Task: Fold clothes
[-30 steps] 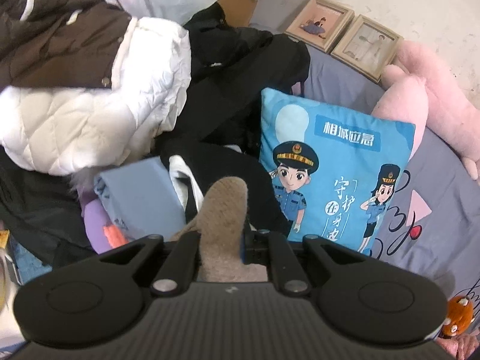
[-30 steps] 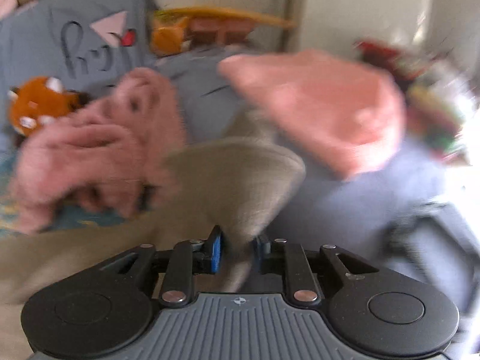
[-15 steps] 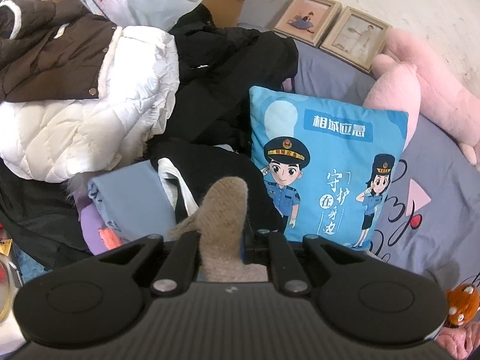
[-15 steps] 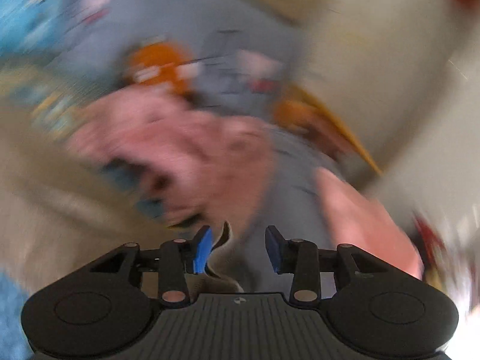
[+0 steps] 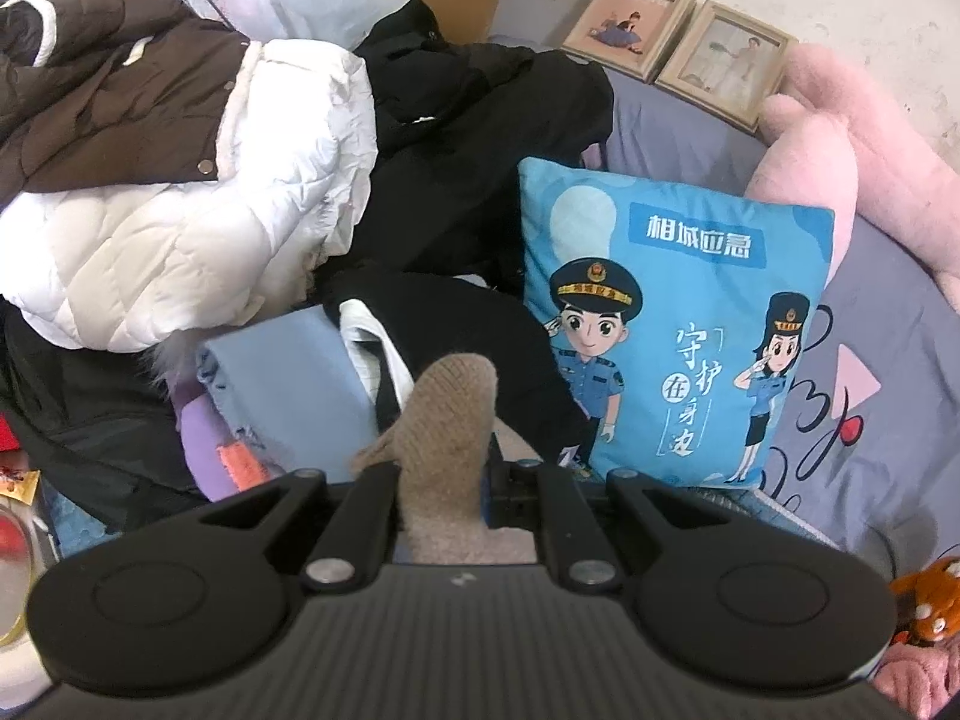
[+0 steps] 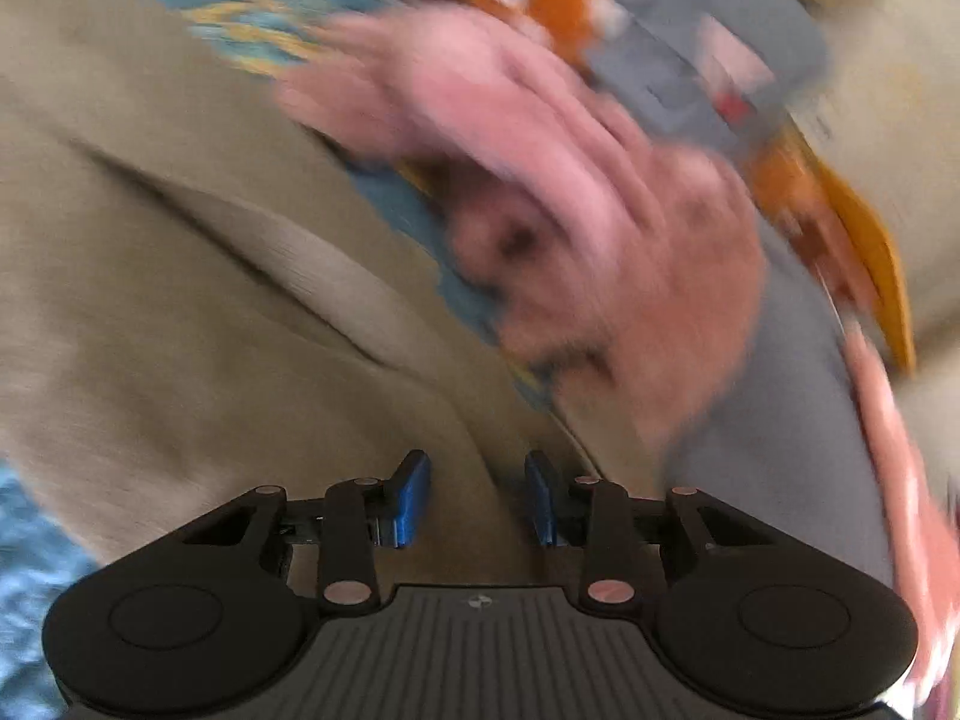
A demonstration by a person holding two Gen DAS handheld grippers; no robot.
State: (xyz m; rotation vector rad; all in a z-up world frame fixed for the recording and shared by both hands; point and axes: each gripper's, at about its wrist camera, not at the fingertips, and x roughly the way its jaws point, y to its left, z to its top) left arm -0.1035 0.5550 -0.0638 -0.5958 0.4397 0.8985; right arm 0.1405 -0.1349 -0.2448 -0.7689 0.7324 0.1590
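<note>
One beige knit garment (image 5: 447,450) is pinched tight in the left claw (image 5: 444,474), its bunched tip poking up just in front of the one blue cartoon cushion (image 5: 672,324). The right claw (image 6: 477,498) gapes empty, blue pads apart over that beige cloth (image 6: 180,300); the view is blurred. Behind the cushion lean two framed pictures (image 5: 678,42), with one white quilted jacket (image 5: 198,228) off to its left.

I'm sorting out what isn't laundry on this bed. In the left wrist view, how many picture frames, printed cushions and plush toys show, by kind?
Wooden picture frames: 2
Blue cartoon-printed cushions: 1
Plush toys: 2, a large pink plush toy and a small orange plush toy
Total: 5
</note>
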